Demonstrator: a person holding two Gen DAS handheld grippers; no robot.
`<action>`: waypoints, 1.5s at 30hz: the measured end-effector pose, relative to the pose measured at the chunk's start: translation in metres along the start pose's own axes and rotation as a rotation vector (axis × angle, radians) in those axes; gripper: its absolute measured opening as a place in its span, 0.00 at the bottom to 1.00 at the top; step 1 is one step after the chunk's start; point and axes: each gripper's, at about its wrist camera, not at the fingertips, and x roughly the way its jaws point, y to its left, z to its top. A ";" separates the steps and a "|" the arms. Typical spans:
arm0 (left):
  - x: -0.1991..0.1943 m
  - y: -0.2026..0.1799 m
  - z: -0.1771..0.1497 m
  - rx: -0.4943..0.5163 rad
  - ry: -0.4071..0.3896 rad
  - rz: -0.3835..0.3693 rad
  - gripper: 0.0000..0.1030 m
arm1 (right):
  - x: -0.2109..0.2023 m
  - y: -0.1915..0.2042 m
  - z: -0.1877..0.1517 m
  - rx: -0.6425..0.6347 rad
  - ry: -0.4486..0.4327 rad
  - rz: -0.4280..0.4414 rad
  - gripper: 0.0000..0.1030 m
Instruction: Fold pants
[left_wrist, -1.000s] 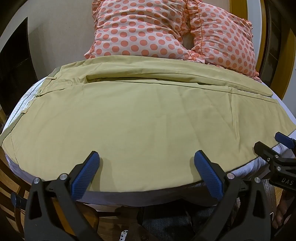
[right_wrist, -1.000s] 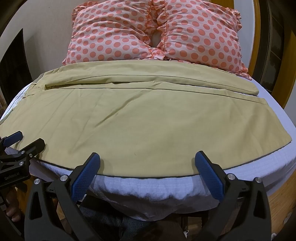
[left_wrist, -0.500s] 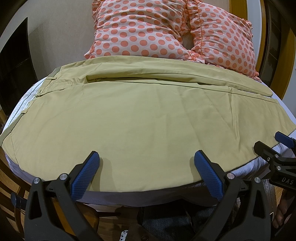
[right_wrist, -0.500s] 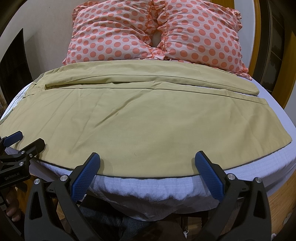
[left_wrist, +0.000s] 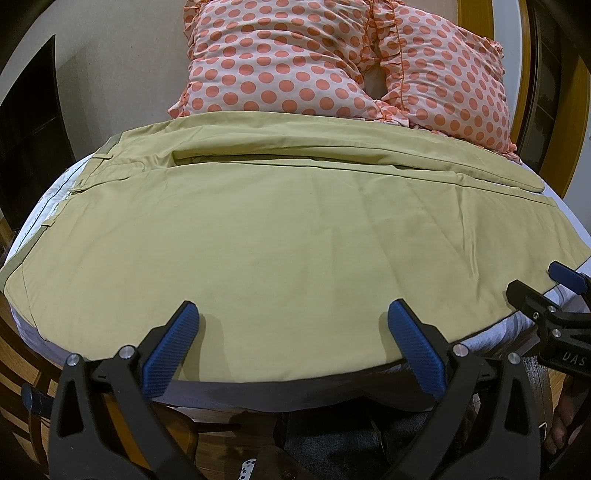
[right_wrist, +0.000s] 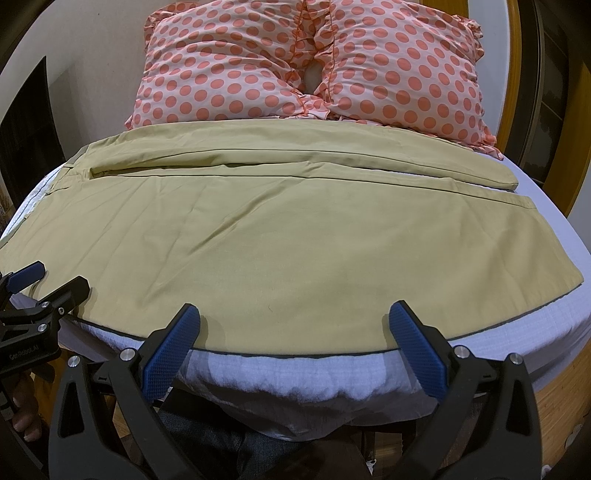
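Two pillows lie side by side at the head of the bed (right_wrist: 576, 236), pink with coral dots and ruffled edges: the left pillow (right_wrist: 221, 74) and the right pillow (right_wrist: 406, 70) touch along their inner frills. A white sheet (right_wrist: 314, 380) covers the mattress and hangs over its near edge. A beige wall (left_wrist: 122, 70) rises behind, with a wooden frame (right_wrist: 511, 55) at the right.

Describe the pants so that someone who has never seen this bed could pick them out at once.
Start at the bed, covered in a white sheet, with two polka-dot pillows at its head. The pants lie spread flat across it, just below the pillows, legs running sideways. They alone are plain khaki, unlike the spotted pillows and white sheet.
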 end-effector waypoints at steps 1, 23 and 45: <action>0.000 0.000 0.000 0.000 0.000 0.000 0.98 | 0.000 0.000 0.000 0.000 0.000 0.000 0.99; 0.000 0.000 0.000 0.000 -0.002 0.000 0.98 | 0.000 0.001 0.000 0.000 -0.001 0.000 0.99; 0.000 0.001 0.002 0.007 0.004 -0.009 0.98 | 0.014 -0.004 -0.004 -0.008 0.041 0.022 0.99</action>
